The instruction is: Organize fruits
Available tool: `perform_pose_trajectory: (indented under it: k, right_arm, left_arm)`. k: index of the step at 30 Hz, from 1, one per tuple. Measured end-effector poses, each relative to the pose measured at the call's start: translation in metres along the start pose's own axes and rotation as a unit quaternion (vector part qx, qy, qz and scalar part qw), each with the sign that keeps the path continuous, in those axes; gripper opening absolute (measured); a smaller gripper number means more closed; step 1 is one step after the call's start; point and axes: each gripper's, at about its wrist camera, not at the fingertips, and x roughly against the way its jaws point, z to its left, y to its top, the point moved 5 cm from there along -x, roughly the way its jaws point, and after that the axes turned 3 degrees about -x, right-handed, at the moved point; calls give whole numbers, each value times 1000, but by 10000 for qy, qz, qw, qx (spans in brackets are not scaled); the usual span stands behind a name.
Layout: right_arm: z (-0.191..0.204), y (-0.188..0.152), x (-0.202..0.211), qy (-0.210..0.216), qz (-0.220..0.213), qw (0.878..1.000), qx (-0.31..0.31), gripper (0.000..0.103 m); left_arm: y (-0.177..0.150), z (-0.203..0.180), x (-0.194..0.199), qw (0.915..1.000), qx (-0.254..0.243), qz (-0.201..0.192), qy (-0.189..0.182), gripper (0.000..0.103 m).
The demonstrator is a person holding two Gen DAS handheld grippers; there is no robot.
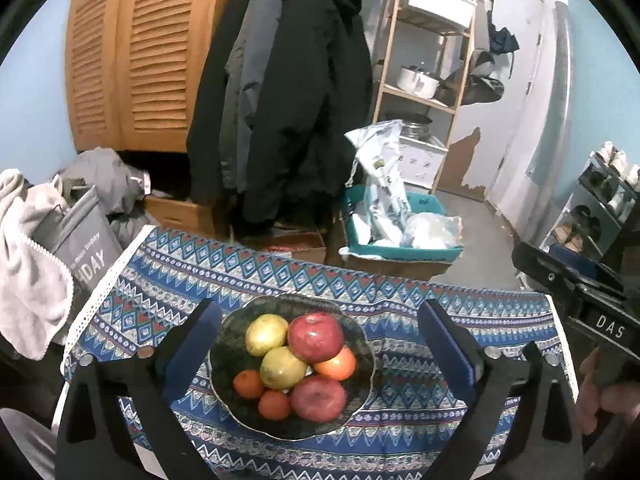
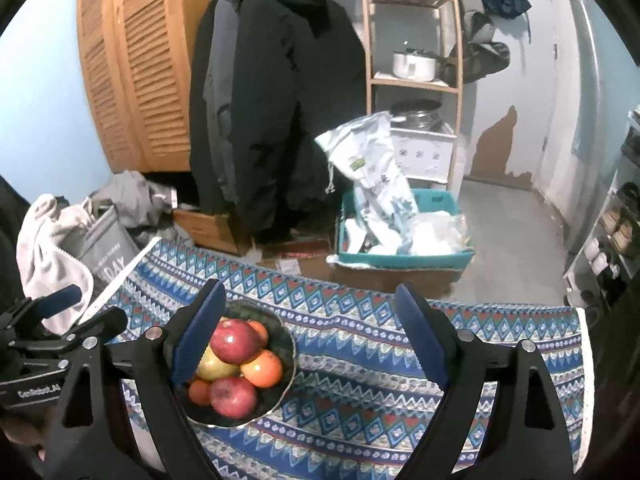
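A dark bowl (image 1: pixel 362 340) sits on the blue patterned tablecloth (image 1: pixel 420 420). It holds two red apples (image 1: pixel 316 338), two yellow-green fruits (image 1: pixel 266 334) and three oranges (image 1: pixel 338 364). My left gripper (image 1: pixel 320 344) is open and empty, its fingers on either side of the bowl, above it. My right gripper (image 2: pixel 312 344) is open and empty; the bowl (image 2: pixel 286 344) lies at its left finger, which hides part of the fruit. A red apple (image 2: pixel 234 340) tops the pile. The right gripper's body (image 1: pixel 580 292) shows at the right of the left wrist view.
Beyond the table edge stand a teal basket of plastic bags (image 1: pixel 400 236), cardboard boxes, hanging dark coats (image 1: pixel 288 100), a wooden shelf (image 1: pixel 424 60) and a louvred wardrobe (image 1: pixel 132 52). A grey bag and towel (image 1: pixel 36 264) sit at the table's left. A shoe rack (image 1: pixel 600 208) is far right.
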Motion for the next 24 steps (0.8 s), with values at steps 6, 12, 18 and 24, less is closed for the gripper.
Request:
perform_pose_trajectory:
  k: [6,12,18,24]
  right_arm:
    - [-10,1,19,-249,-251,9993,100,87]
    - [-22,4,31,-311,-442,9985,-9,87]
    - [-33,4,34,-348,-457,9983,-94,87]
    - [-40,1,36,-400,-445,9981,-126,87]
  left_arm:
    - [6,-12,9,9998,-128,-136,8,102]
    - [11,-22,11,9994,-303,-188,10,102]
    - [13,-33,16,9982,-502,-321,53,102]
    - [14,-43,19,9970,-650,-416,-13,102]
